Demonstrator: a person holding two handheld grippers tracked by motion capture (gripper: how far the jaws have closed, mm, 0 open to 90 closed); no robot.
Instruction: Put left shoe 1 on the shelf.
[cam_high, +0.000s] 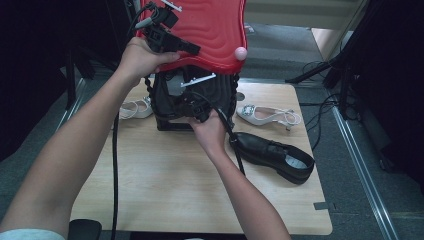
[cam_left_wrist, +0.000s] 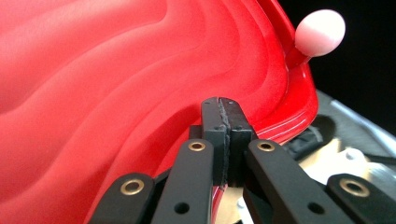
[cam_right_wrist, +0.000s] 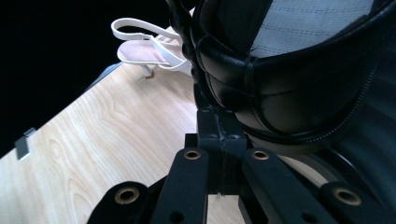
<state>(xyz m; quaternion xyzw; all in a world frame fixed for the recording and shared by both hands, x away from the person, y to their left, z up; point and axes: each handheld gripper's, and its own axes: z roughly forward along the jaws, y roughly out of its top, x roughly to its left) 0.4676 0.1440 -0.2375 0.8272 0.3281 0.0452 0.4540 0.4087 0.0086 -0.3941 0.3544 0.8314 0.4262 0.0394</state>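
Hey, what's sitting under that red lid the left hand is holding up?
Under the red lid stands a black case, with the right hand-held gripper at its front. The lid and the hand cover most of its inside, so its contents cannot be seen.

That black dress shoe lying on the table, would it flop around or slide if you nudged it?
The black shoe looks stiff: its leather upper holds its shape unsupported. It rests flat on its sole on the wooden table, so it would probably slide rather than tip or roll. The glossy leather might be somewhat slippery to pinch.
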